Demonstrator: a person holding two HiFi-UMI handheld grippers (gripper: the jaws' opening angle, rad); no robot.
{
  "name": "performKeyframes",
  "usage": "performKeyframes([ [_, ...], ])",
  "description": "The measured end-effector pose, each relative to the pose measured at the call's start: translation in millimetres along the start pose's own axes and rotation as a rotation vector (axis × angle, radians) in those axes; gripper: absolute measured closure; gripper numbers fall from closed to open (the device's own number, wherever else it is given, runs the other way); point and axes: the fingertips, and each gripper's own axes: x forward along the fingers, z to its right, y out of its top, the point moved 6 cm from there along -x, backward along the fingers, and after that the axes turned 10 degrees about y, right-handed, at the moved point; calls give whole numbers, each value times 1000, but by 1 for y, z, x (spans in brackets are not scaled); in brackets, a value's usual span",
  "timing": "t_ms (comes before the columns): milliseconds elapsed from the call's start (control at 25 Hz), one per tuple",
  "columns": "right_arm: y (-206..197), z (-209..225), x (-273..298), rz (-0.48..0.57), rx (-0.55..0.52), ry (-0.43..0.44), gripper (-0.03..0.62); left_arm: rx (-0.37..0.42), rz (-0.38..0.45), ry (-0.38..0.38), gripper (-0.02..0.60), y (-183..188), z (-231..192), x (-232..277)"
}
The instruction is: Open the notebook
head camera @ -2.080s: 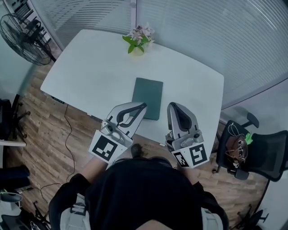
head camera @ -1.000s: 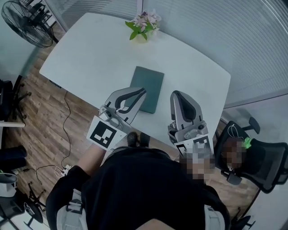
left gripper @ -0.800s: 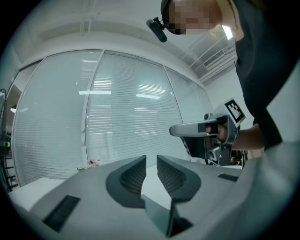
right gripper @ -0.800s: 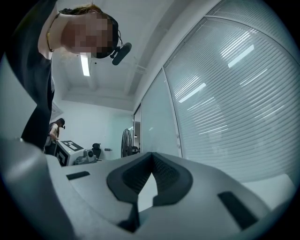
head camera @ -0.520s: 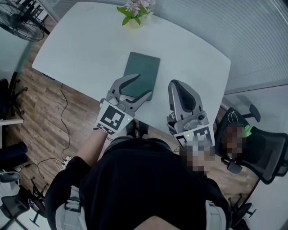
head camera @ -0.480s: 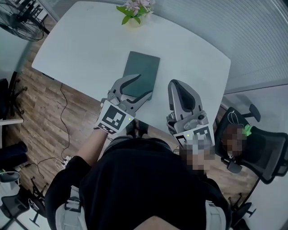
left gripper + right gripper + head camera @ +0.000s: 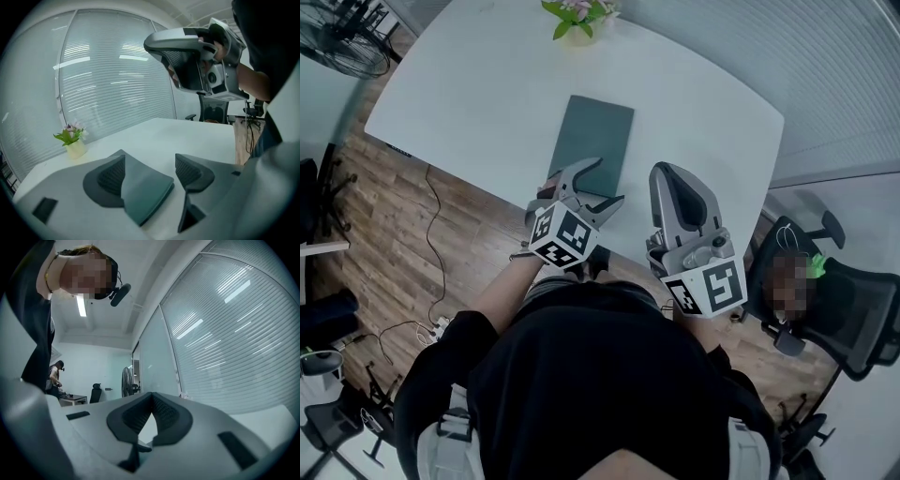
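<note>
A closed dark green notebook [image 7: 595,131] lies flat on the white table [image 7: 487,84]. My left gripper [image 7: 607,183] hangs low over the notebook's near edge, and its jaws are opening wide. In the left gripper view the notebook's [image 7: 145,187] near corner shows between the jaws of the left gripper [image 7: 150,173], and neither pad presses on it. My right gripper [image 7: 670,173] is held up to the right of the notebook, near the table's front edge. Its jaws are shut with nothing in them, and in the right gripper view the right gripper [image 7: 152,399] points about level, across the room and clear of the notebook.
A small pot of flowers [image 7: 577,11] stands at the table's far edge, beyond the notebook. A floor fan [image 7: 337,28] stands at the left on the wooden floor. A black office chair [image 7: 844,309] stands to the right of the table.
My left gripper has come down toward the notebook's near edge and tilted downward, and its jaws have gone from shut to wide apart. The right gripper has stayed put.
</note>
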Motion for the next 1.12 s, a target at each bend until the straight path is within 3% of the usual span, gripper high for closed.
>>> performKeyframes([
  [280, -2, -2, -4, -3, 5, -11, 589, 52, -85, 4, 245, -17, 11, 14],
  [720, -3, -3, -8, -8, 11, -19, 589, 119, -136, -21, 253, -26, 23, 25],
  [840, -2, -4, -7, -9, 5, -15, 589, 135, -147, -5, 304, -29, 21, 25],
  [960, -3, -4, -6, -8, 2, -12, 589, 107, -151, -29, 329, -32, 22, 27],
  [1120, -2, -4, -3, -7, 3, -1, 589, 59, -144, -66, 408, -35, 27, 26],
])
